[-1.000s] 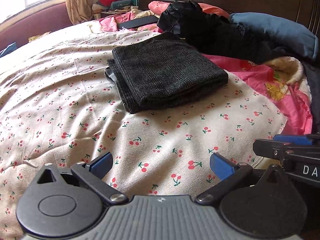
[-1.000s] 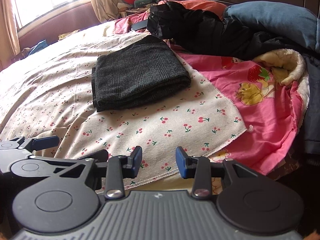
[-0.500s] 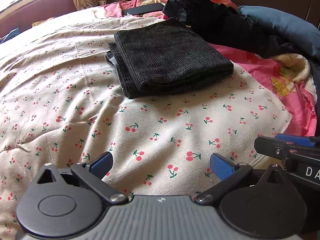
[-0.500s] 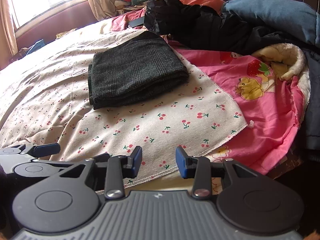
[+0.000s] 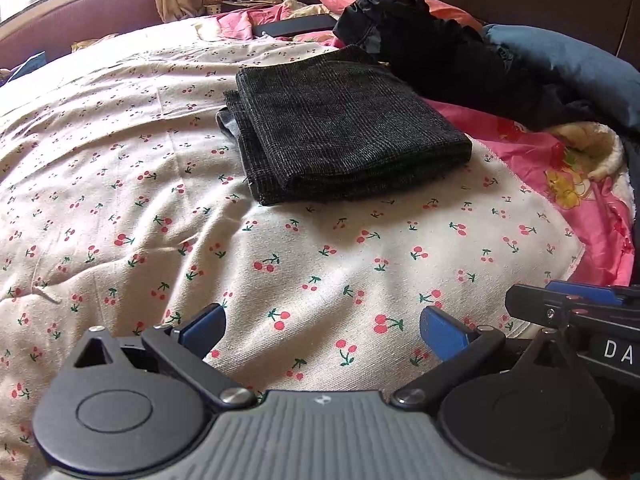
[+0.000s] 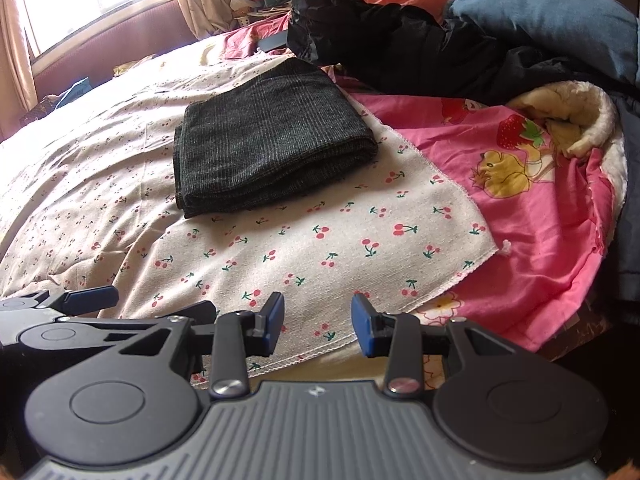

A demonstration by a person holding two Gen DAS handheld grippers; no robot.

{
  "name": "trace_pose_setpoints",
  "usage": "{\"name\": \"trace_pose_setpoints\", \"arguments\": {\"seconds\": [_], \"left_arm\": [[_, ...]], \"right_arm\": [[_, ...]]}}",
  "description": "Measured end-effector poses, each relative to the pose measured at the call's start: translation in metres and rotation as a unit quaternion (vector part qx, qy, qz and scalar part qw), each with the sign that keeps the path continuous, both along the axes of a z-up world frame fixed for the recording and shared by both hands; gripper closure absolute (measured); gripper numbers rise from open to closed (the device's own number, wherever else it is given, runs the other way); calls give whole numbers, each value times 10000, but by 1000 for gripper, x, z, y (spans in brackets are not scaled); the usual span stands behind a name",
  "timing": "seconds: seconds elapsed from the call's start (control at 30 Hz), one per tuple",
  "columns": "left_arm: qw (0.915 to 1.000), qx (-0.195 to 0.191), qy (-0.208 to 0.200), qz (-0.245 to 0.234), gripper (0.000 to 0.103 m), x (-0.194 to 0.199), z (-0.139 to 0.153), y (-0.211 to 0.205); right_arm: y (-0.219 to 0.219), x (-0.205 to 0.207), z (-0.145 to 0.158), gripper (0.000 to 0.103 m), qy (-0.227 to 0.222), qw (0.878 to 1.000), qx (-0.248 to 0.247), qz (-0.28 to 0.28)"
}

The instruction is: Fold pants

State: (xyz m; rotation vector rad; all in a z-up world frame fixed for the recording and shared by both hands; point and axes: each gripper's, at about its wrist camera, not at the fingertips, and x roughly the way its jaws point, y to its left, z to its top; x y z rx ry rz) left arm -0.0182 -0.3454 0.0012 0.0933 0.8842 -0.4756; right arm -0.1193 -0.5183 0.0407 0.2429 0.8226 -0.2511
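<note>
A cherry-print sheet overlaps a pink cartoon blanket, beside a black jacket.

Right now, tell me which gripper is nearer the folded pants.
Left, narrowly. The left gripper faces the folded pants almost head-on and they loom larger; the right gripper sits beside it, pants ahead to its left.

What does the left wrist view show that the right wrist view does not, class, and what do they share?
Only the left wrist view shows the grey inner layer poking out at the pants' left edge. Only the right wrist view shows the strawberry print and the cherry sheet's frayed corner. Both show the folded dark pants on the cherry sheet, with left tongs and right tongs open and empty.
</note>
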Motion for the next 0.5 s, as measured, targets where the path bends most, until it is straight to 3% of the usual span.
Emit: {"name": "trace_pose_setpoints", "arguments": {"seconds": [0.5], "left_arm": [[9999, -105, -67, 2, 0, 0, 3, 1]], "right_arm": [[0, 0, 2, 65, -42, 10000, 2, 14]]}}
